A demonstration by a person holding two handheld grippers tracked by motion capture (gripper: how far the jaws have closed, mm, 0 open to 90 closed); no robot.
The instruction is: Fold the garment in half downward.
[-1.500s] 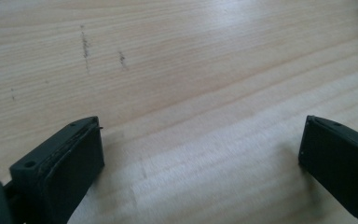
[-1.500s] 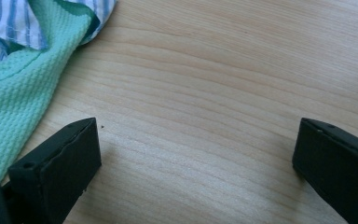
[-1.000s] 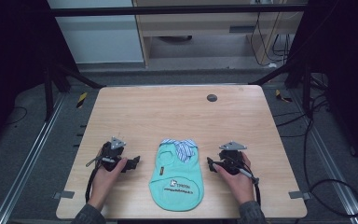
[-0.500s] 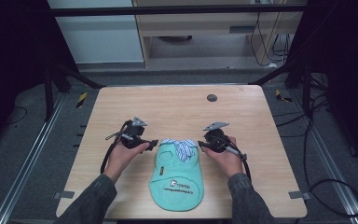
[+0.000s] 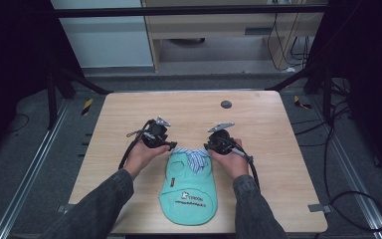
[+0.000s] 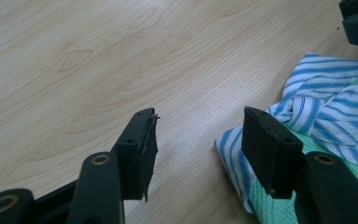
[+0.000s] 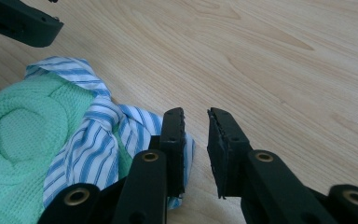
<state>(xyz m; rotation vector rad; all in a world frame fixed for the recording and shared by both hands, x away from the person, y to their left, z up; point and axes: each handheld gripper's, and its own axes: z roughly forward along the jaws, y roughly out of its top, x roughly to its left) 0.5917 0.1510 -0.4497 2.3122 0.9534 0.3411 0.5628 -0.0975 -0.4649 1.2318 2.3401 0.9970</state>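
Two grippers sit near the middle of a light wood table (image 5: 278,164) in the high view, one on each side of the striped collar (image 5: 193,157) of a small mint-green garment (image 5: 189,191). That garment lies flat at the lower centre of the frame, collar end toward the far side, with a printed label low on its front. The left gripper (image 5: 165,145), held in the person's left hand (image 5: 140,154), is just left of the collar; in the left gripper view its jaws stand wide apart, bare wood between them, the right-hand jaw over the edge of the striped cloth, and whether it touches cannot be told. The right gripper (image 5: 209,146), in the right hand (image 5: 231,162), is just right of the collar; in the right gripper view its jaws are narrowly parted and hold nothing, the left-hand one in front of the striped cloth. Dark sleeves (image 5: 104,204) come in from the bottom edge. A small dark round disc (image 5: 226,104) is set into the tabletop near its far edge, upper centre. Around the table the floor (image 5: 40,164) is grey, with metal rails (image 5: 25,184) along both sides, black cables (image 5: 348,199) at the right, and a pale cabinet (image 5: 214,30) at the top of the frame behind a dark frame bar.
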